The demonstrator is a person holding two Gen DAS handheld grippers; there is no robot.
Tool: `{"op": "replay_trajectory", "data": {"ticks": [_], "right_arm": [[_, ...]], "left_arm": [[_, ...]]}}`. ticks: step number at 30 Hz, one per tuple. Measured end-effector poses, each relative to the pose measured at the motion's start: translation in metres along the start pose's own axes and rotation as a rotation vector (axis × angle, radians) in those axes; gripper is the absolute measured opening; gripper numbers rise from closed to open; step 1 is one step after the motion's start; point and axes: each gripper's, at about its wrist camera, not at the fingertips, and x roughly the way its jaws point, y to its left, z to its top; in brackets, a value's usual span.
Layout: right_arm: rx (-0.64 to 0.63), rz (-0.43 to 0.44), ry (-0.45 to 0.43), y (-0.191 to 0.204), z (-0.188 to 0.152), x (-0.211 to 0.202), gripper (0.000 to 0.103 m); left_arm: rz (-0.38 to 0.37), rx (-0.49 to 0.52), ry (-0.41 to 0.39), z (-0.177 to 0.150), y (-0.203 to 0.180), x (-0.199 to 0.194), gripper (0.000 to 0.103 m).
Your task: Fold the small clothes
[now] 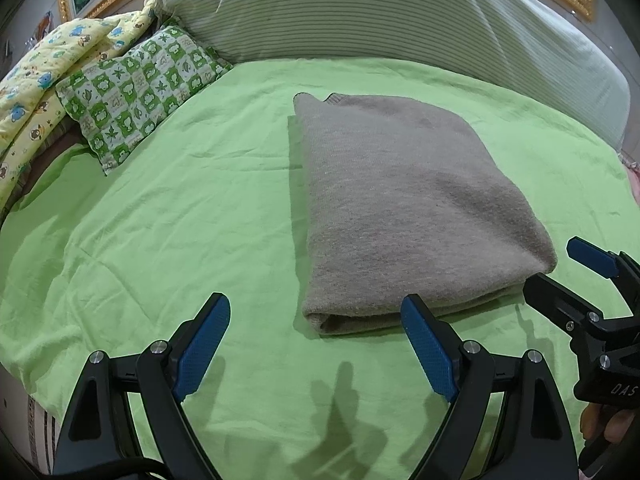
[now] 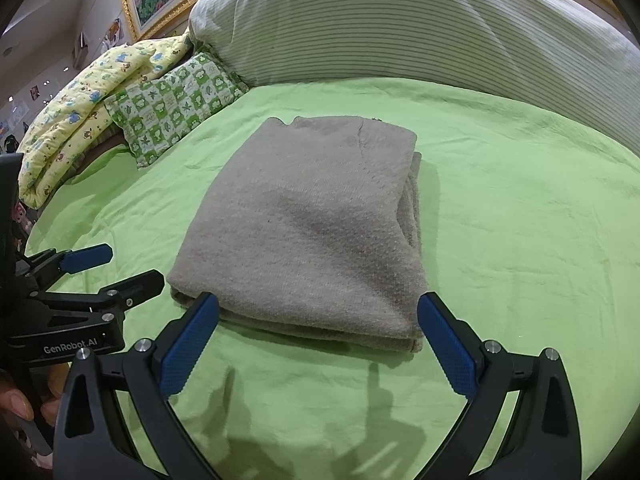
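Note:
A grey knit garment lies folded into a thick rectangle on the green bedsheet. My left gripper is open just short of the garment's near edge, its right finger in front of that edge and nothing between the blue pads. My right gripper is open too, with its fingertips at the two near corners of the fold. Each gripper shows in the other's view: the right one beside the garment's near right corner, the left one off its near left corner.
A large striped pillow spans the back of the bed. A green checked pillow and a yellow printed quilt lie at the back left. A hand holds the left gripper's handle.

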Motion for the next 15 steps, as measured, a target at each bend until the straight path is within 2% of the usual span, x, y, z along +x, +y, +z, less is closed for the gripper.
{"op": "replay_trajectory", "data": {"ticks": [15], "right_arm": [[0.002,0.007,-0.001,-0.0067,0.0014,-0.0040,0.099]], "left_arm": [[0.010,-0.005,0.002,-0.0013,-0.0040,-0.0023,0.088]]}}
